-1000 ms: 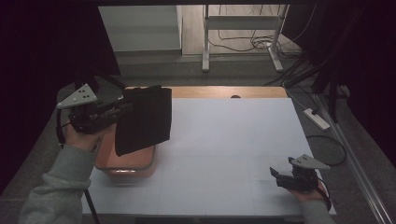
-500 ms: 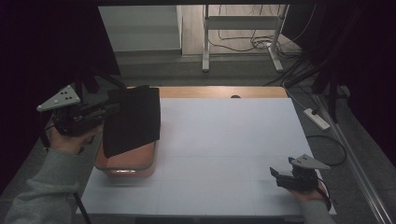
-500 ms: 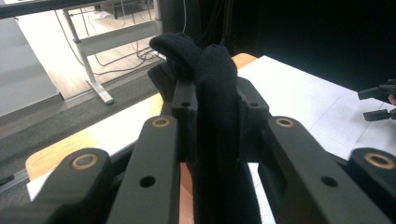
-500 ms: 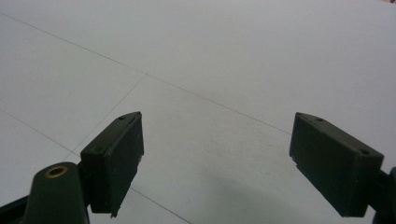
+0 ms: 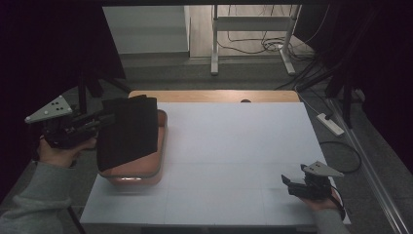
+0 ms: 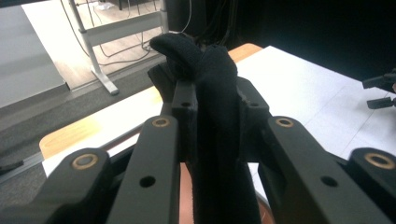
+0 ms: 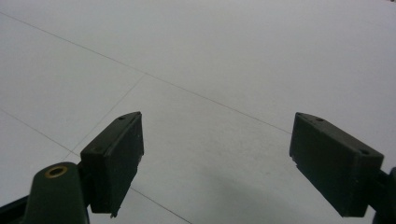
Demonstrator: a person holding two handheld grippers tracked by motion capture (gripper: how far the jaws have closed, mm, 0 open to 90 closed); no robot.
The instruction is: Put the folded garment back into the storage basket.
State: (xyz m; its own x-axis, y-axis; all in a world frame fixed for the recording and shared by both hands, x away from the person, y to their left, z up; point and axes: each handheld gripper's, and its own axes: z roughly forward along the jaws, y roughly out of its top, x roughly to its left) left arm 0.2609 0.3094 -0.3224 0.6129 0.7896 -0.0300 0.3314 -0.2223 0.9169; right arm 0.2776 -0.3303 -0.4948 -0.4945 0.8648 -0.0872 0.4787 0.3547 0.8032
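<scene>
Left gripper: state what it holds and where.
The left gripper pinches the black cloth at its bunched upper edge, the cloth hanging over the orange bin.

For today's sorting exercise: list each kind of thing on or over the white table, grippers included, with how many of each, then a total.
Hand-held grippers: 2, left gripper and right gripper
Black cloth: 1
Orange-pink tub: 1
Total: 4
</scene>
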